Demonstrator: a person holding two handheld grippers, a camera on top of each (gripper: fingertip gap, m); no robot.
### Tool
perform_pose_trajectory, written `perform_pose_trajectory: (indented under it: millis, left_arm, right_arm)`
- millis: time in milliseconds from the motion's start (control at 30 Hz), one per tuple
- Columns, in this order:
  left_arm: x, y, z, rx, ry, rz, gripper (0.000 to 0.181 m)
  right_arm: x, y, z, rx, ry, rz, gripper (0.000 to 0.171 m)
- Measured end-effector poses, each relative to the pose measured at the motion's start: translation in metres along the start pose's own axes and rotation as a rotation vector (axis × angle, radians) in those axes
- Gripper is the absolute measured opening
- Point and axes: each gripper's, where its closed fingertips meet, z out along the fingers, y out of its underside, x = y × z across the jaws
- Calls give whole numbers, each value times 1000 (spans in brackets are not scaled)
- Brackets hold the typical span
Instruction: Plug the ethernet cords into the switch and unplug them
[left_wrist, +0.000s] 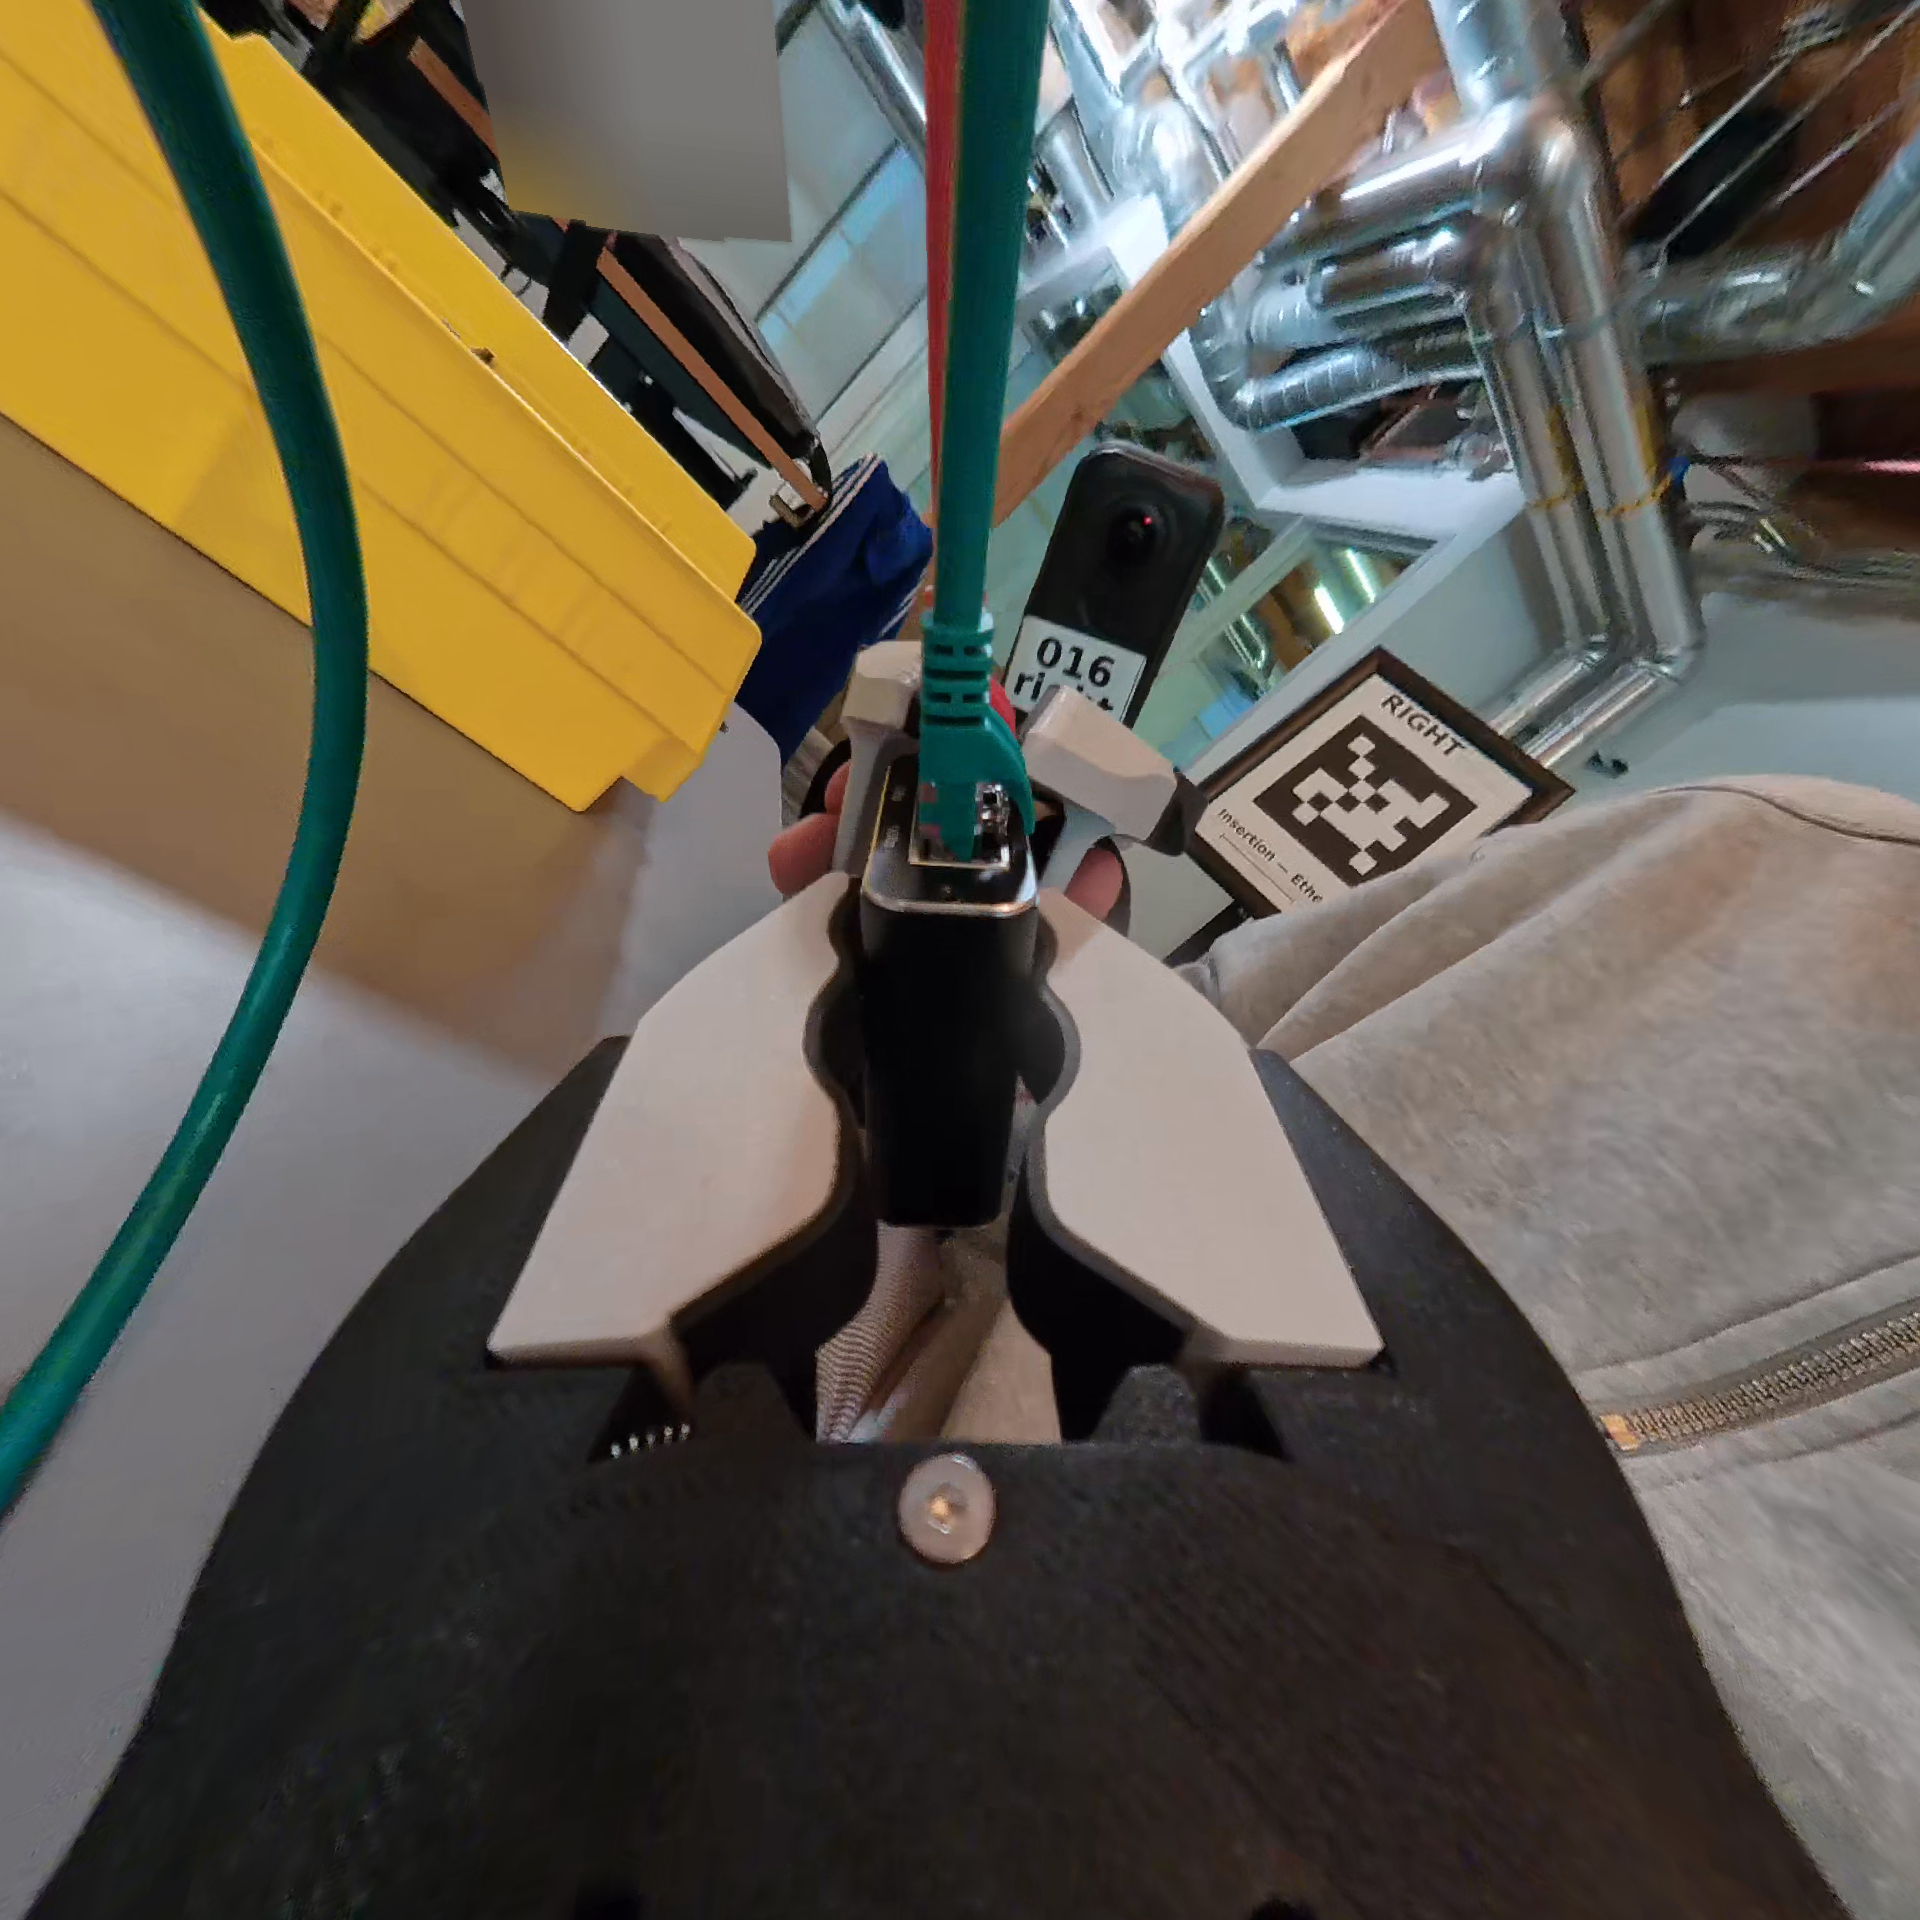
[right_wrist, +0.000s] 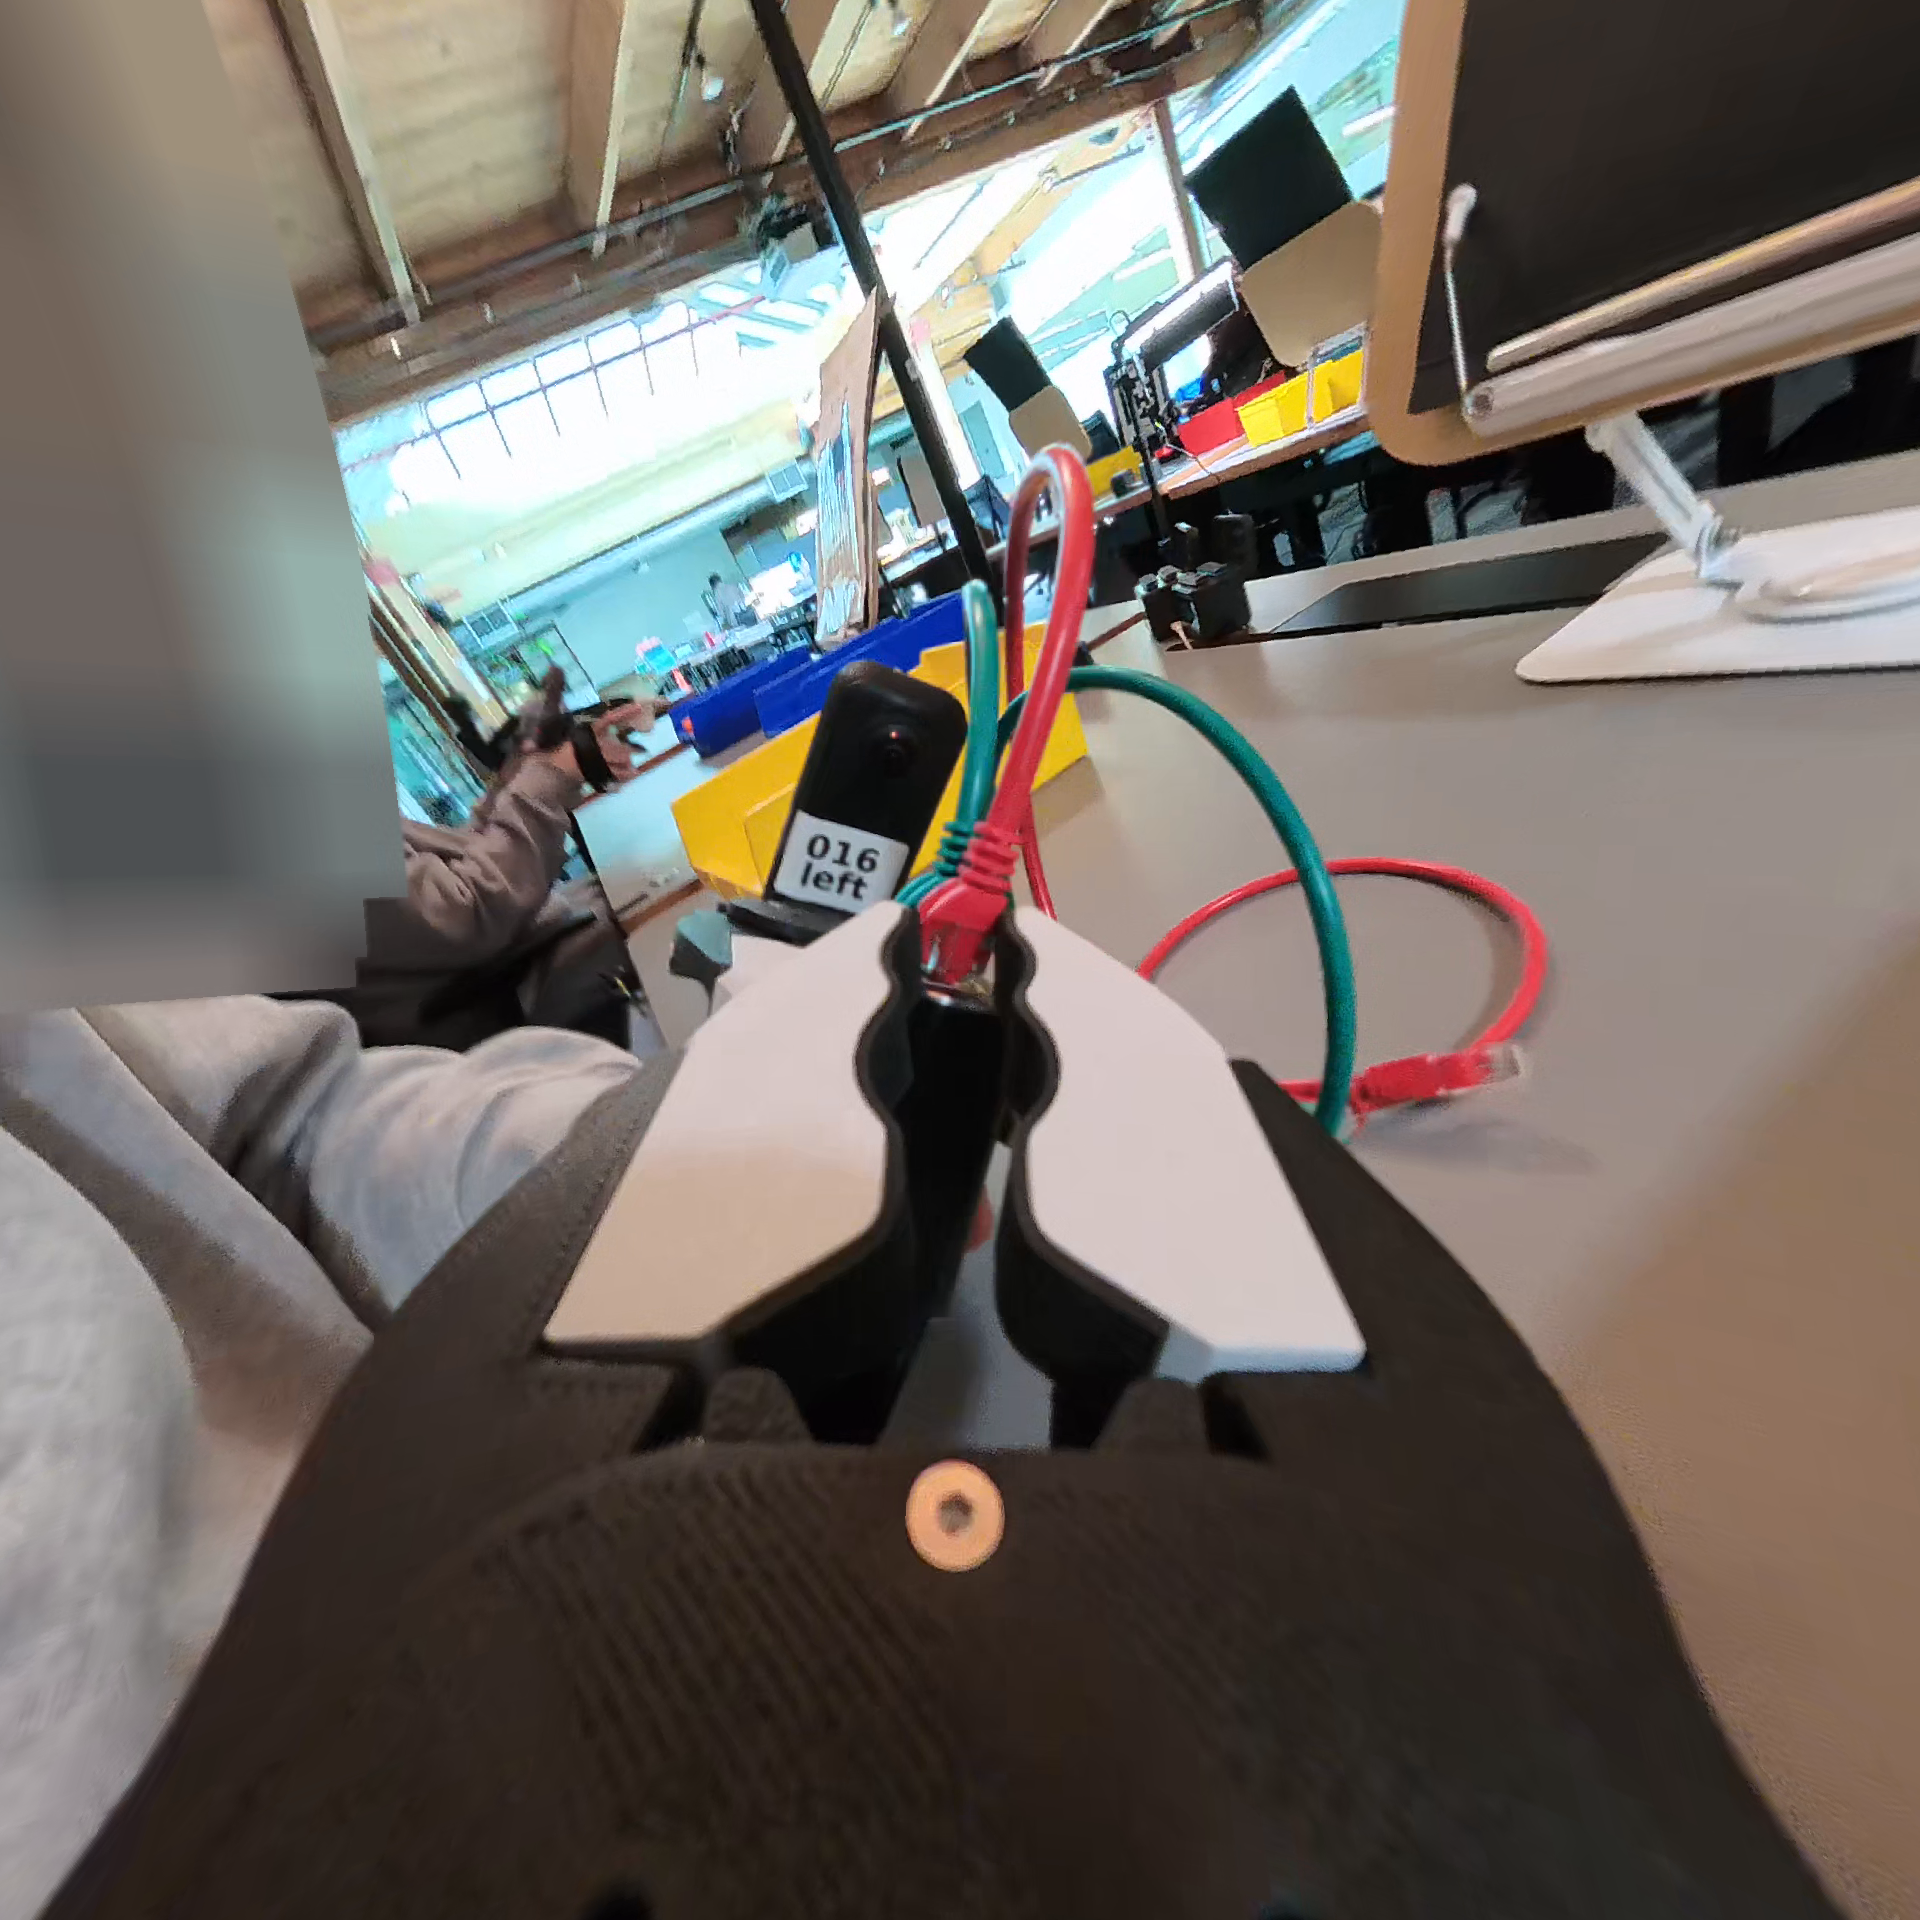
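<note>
Left tongs (left_wrist: 940, 1039) clamped on black switch (left_wrist: 940, 1060); right tongs (right_wrist: 956, 1049) pinch same switch from opposite end. Switch long axis runs between both, ports facing up. Green cord (left_wrist: 961, 717) and red cord (right_wrist: 961, 904) plugged, rising off port face. Red cord's free end (right_wrist: 1434, 1070) on worktop (right_wrist: 1558, 1351), right side nearer.

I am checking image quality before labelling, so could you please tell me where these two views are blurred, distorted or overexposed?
Left wrist view: the black switch and green ethernet cord are sharp, while the grey sleeve and pipes smear toward the wide-angle edges. Right wrist view: the background windows are blown out, and the loose red plug on the grey table is soft.
</note>
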Motion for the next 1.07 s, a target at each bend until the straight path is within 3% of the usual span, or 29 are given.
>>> perform_pose_trajectory:
  millis: [433, 667, 800, 967, 1067]
  left_arm:
    - [15, 4, 0, -25, 49, -47, 29]
    - [8, 16, -2, -36, 8, -114, 29]
    - [8, 27, -9, -142, -3, -110, 29]
    - [8, 28, -15, -130, -22, -114, 29]
    - [12, 26, -19, -86, 18, -170, 29]
  right_arm:
    - [-11, -7, 0, 50, -24, 139, 14]
    - [-8, 7, 0, -8, -42, 162, 13]
    - [-10, 16, 0, -93, -121, 210, 13]
    - [-14, 18, 2, -167, -21, -79, 13]
    - [-9, 13, 3, -183, 128, -300, 12]
